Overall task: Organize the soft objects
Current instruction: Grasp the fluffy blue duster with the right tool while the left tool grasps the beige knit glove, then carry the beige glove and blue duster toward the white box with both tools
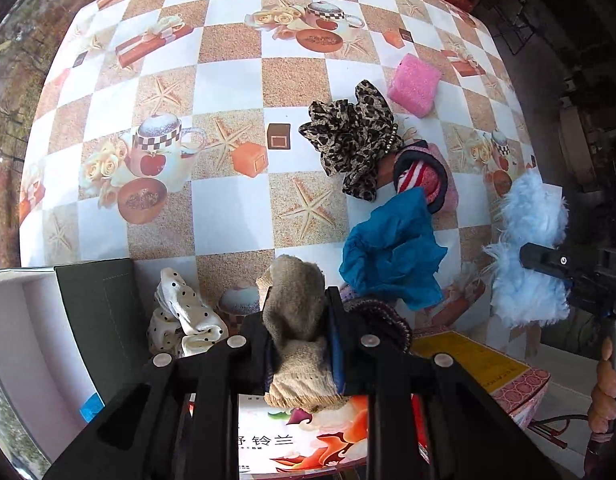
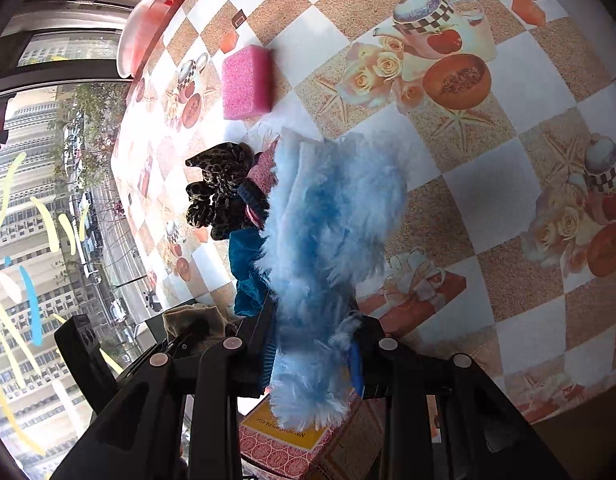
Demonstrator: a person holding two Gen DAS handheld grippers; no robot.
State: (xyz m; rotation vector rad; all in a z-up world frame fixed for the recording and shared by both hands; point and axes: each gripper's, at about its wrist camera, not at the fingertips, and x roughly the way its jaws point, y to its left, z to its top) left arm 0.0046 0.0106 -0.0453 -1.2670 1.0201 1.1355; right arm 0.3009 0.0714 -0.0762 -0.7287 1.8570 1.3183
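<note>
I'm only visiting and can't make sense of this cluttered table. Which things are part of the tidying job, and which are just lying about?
Part of the job:
- beige knit sock, in the left claw
- fluffy blue piece, in the right claw
- leopard scrunchie
- teal cloth
- striped sock
- polka-dot cloth
- pink sponge
- open white box

Just lying about:
- yellow and red carton
- printed tablecloth

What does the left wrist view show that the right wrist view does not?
Only the left wrist view: a polka-dot white cloth beside an open white box.
Only the right wrist view: a window looking onto high-rises.
Both: the left tongs shut on a beige sock, the right tongs shut on a fluffy blue piece, and the pink sponge.
</note>
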